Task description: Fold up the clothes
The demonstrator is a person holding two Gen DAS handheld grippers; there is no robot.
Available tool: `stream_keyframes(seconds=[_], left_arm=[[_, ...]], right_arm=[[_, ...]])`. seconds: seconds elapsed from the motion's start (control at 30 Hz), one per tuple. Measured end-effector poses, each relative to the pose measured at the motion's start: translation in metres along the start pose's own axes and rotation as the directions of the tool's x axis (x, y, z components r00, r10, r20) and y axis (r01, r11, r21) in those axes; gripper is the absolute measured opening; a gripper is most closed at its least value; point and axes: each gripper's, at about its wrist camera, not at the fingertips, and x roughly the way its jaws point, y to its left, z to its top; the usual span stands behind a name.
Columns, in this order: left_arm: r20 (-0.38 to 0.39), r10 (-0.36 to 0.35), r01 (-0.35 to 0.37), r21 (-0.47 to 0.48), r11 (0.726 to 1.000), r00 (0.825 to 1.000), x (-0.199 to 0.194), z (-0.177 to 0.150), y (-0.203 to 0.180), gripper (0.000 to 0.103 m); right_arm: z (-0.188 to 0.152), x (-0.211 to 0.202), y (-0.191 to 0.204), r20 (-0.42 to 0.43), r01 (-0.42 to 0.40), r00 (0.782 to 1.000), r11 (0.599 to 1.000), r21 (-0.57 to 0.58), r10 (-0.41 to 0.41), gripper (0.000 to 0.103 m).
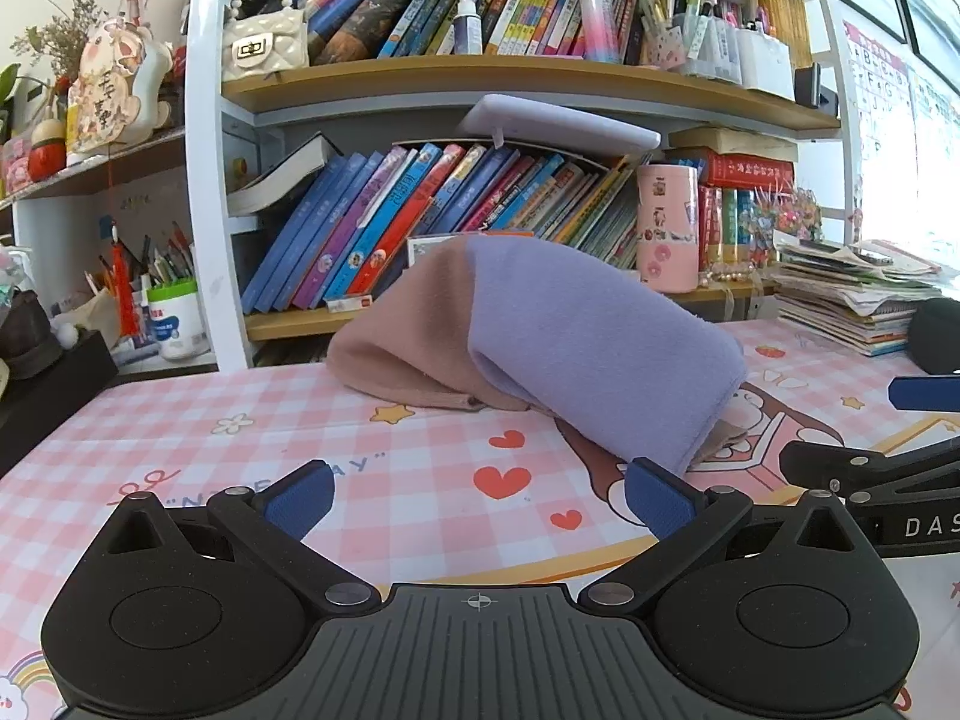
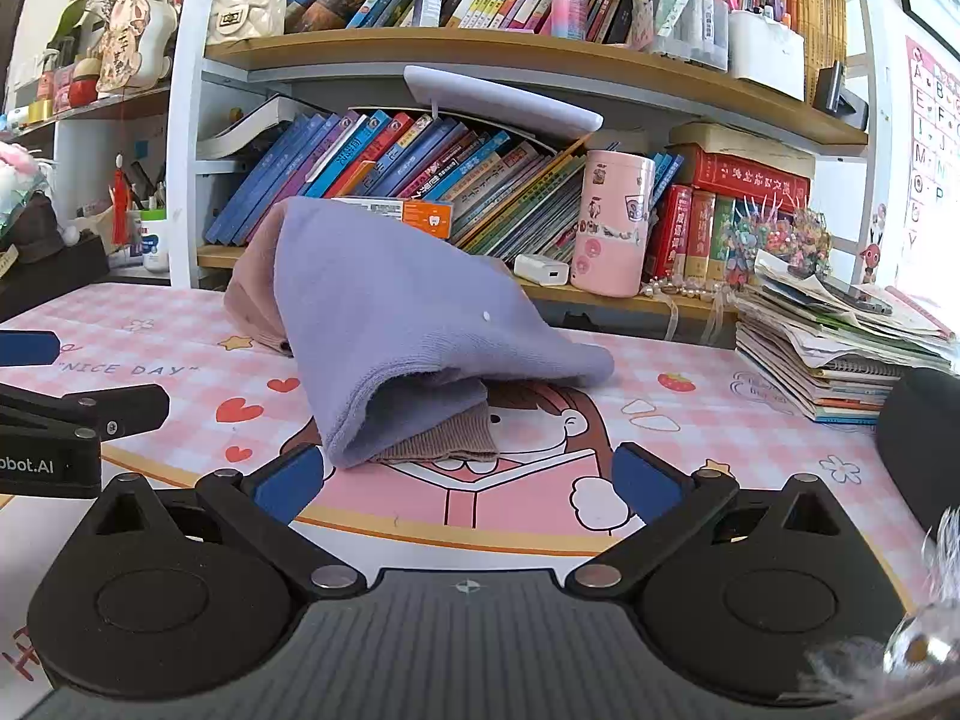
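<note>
**Soft two-tone garment waiting mid-surface, both claws wide**

We see the garment heaped in a loose mound near the middle of the surface, toward its back edge by the bookshelf. It has a lilac part draped over a dusty-pink part, with a ribbed pink hem peeking out below. We judge it light, limp and fleecy: it will sag and drape when lifted, not slip or break. The lilac edge nearest us, or the ribbed hem, looks the best place to pinch.

The left claw stands wide with nothing between its blue pads; the right claw likewise, and the garment's near edge lies just ahead of it.

On the surface's printed mat we read "NICE DAY". The left claw's body, seen from the right, shows "obot.AI"; the right claw's body shows "DAS".
</note>
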Motion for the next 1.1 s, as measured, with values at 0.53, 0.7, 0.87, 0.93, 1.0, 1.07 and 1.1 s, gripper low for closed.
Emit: stream_keyframes(seconds=[0.53,0.7,0.87,0.93,1.0,1.07,1.1], left_arm=[[-0.009,-0.003,0.003,0.003,1.0,1.0,0.0024,-0.0034,0.0013,0.103],[-0.013,-0.002,0.003,0.002,1.0,1.0,0.0023,-0.0028,0.0012,0.103],[-0.017,-0.003,0.003,-0.001,1.0,1.0,0.0031,-0.0034,0.0014,0.103],[-0.018,-0.003,0.003,-0.002,1.0,1.0,0.0031,-0.0035,0.0016,0.103],[-0.019,-0.004,0.004,-0.001,1.0,1.0,0.0026,-0.0026,0.0014,0.103],[-0.02,-0.004,0.004,-0.001,1.0,1.0,0.0022,-0.0011,0.0012,0.103],[-0.02,-0.004,0.004,-0.001,1.0,1.0,0.0022,-0.0011,0.0012,0.103]], right_arm=[[0.0012,0.0011,-0.0009,-0.006,-0.002,1.0,1.0,0.005,0.002,0.103],[-0.0005,0.0015,-0.0005,-0.006,-0.002,1.0,1.0,0.006,0.002,0.103],[-0.0007,0.0018,-0.0004,-0.009,-0.003,1.0,1.0,0.008,0.003,0.103],[-0.0008,0.0018,-0.0006,-0.01,-0.003,1.0,1.0,0.009,0.003,0.103],[-0.0007,0.0019,-0.0003,-0.012,-0.003,1.0,1.0,0.008,0.003,0.103],[-0.0003,0.0024,-0.0003,-0.014,-0.003,1.0,1.0,0.008,0.003,0.103],[-0.0004,0.0024,-0.0001,-0.014,-0.003,1.0,1.0,0.007,0.003,0.103]])
